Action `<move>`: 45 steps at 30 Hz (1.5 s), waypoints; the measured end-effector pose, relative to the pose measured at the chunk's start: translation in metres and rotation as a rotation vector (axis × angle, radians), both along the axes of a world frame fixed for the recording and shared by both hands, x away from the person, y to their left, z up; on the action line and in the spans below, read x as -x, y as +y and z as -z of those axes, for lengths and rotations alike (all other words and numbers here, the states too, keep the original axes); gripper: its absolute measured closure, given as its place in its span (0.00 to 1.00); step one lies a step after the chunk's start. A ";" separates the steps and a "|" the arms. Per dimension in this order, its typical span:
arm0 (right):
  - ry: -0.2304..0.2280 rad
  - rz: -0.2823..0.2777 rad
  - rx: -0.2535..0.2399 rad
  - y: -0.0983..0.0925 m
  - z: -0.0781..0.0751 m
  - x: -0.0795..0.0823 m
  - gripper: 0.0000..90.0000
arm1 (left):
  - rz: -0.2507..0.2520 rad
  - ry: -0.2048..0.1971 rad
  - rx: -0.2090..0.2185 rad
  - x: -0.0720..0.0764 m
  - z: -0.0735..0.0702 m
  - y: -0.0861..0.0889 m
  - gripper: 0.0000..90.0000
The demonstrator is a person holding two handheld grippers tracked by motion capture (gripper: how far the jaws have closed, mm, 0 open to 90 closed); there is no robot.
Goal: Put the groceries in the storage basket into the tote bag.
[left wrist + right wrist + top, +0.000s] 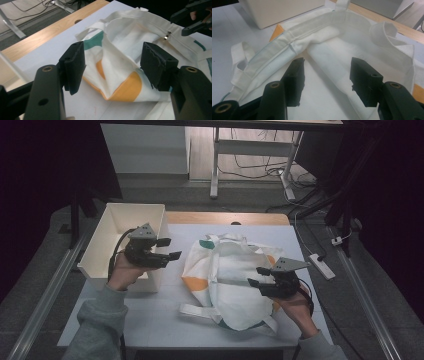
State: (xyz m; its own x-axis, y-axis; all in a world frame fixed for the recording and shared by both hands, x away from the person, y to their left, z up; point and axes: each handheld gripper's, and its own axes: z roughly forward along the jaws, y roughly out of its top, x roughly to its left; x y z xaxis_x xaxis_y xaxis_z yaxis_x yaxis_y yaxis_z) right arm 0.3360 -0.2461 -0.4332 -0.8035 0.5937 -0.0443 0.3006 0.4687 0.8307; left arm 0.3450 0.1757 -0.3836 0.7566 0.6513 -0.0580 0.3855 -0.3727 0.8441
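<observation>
One white box [111, 238] stands at the far left of the table [155, 320], open at the top, with its near right wall just behind the left gripper [169, 248]. That gripper sits in the person's left hand [121, 270], raised above the table at the box's right edge and pointing right toward the bag. In the left gripper view its two jaws stand well apart with nothing between the pads; the bag lies beyond and below them, untouched. One cloth bag [227, 270] lies rumpled in the middle of the table, white with orange patches and a small green patch at its far left corner. It has two white straps visible in the high view, one strap [197, 310] running along the near left side and another [270, 324] at the near right corner. The left gripper view also shows a small metal zip pull [167, 35] on the bag's upper band. Over the right part of the bag is the right gripper [256, 276], held by the right hand [295, 302] and pointing left. In the right gripper view its two jaws are about half open and empty, hanging just above the white cloth with the bag's thick folded band [294, 37] lying beyond them; no pad presses on the cloth.
</observation>
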 end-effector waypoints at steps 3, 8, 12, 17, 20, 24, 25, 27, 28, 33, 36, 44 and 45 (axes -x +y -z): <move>-0.003 0.006 0.001 -0.001 0.000 -0.001 0.51 | -0.014 0.004 0.005 -0.002 0.000 0.006 0.40; -0.003 0.009 0.004 -0.002 0.002 0.000 0.51 | -0.069 -0.005 -0.003 -0.002 0.000 0.018 0.40; -0.001 0.014 0.002 -0.004 0.002 -0.001 0.51 | -0.097 0.004 -0.004 -0.002 0.002 0.029 0.40; -0.002 0.018 0.000 -0.005 0.002 -0.001 0.51 | -0.125 0.005 0.005 -0.001 0.003 0.040 0.40; -0.001 0.018 0.006 -0.005 0.003 -0.001 0.51 | -0.149 0.001 -0.010 -0.002 0.003 0.044 0.39; 0.001 0.017 0.011 -0.004 0.004 -0.001 0.51 | -0.174 0.001 -0.007 -0.003 0.004 0.052 0.39; 0.002 0.018 0.012 -0.004 0.004 -0.001 0.51 | -0.181 0.002 -0.004 -0.003 0.004 0.054 0.39; 0.003 0.018 0.011 -0.004 0.005 -0.001 0.51 | -0.199 0.000 -0.004 -0.004 0.004 0.059 0.39; 0.004 0.019 0.012 -0.004 0.005 -0.001 0.51 | -0.208 0.000 -0.003 -0.005 0.004 0.061 0.39; 0.005 0.020 0.013 -0.004 0.005 -0.001 0.51 | -0.254 0.014 0.004 -0.008 0.008 0.076 0.38; 0.004 0.020 0.017 -0.004 0.006 -0.001 0.51 | -0.279 0.019 0.008 -0.009 0.010 0.085 0.38; 0.009 0.020 0.021 -0.003 0.008 -0.002 0.51 | -0.355 0.067 -0.033 -0.020 0.024 0.099 0.34; 0.008 0.020 0.020 -0.003 0.008 -0.002 0.51 | -0.362 0.074 -0.037 -0.021 0.026 0.099 0.34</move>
